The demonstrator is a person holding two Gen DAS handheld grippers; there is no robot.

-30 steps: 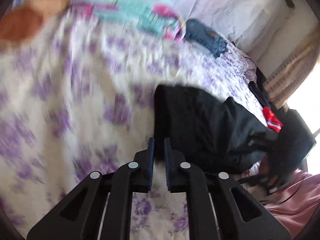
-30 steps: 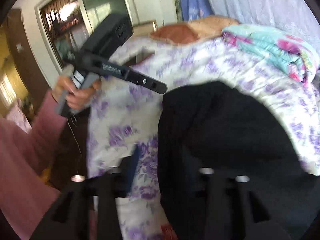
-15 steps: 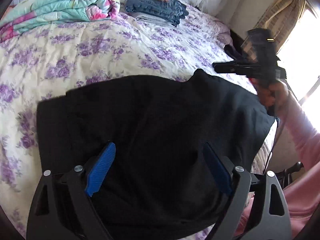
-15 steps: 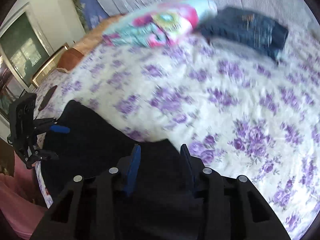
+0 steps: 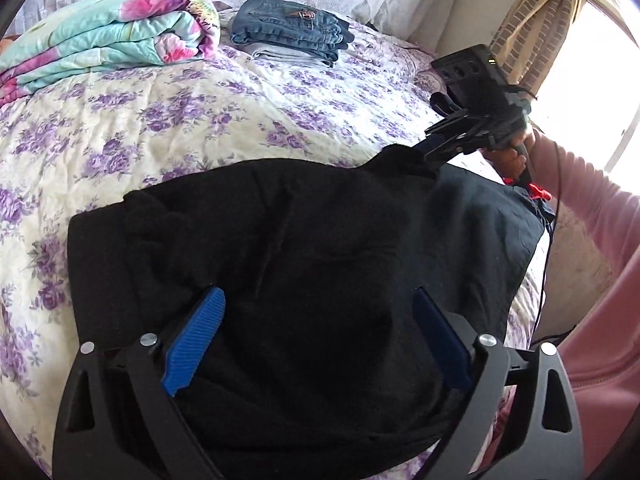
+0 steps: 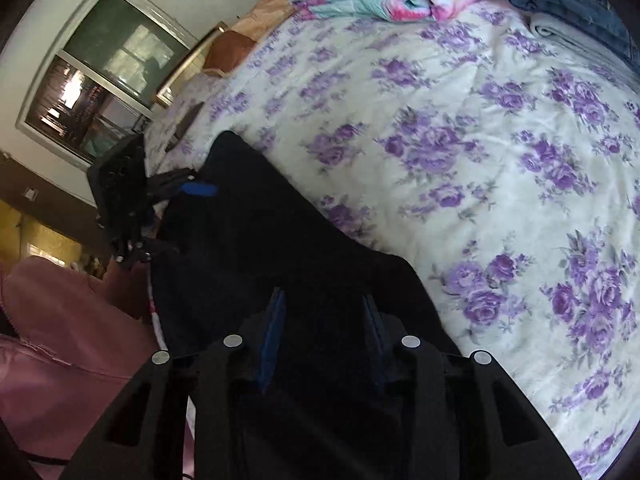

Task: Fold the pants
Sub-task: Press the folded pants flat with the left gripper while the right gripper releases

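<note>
The black pants (image 5: 304, 256) lie bunched on the floral bed (image 5: 168, 120), soft and limp, likely light. The left claw (image 5: 316, 344) is opening wide above the cloth, gripping nothing. The right claw (image 6: 324, 328) seems to pinch the far edge; take hems there.

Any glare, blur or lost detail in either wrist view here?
Left wrist view: sharp, but the window is blown out white and the black pants show almost no folds. Right wrist view: slightly soft, strong fisheye bending; the pants are nearly featureless.
</note>
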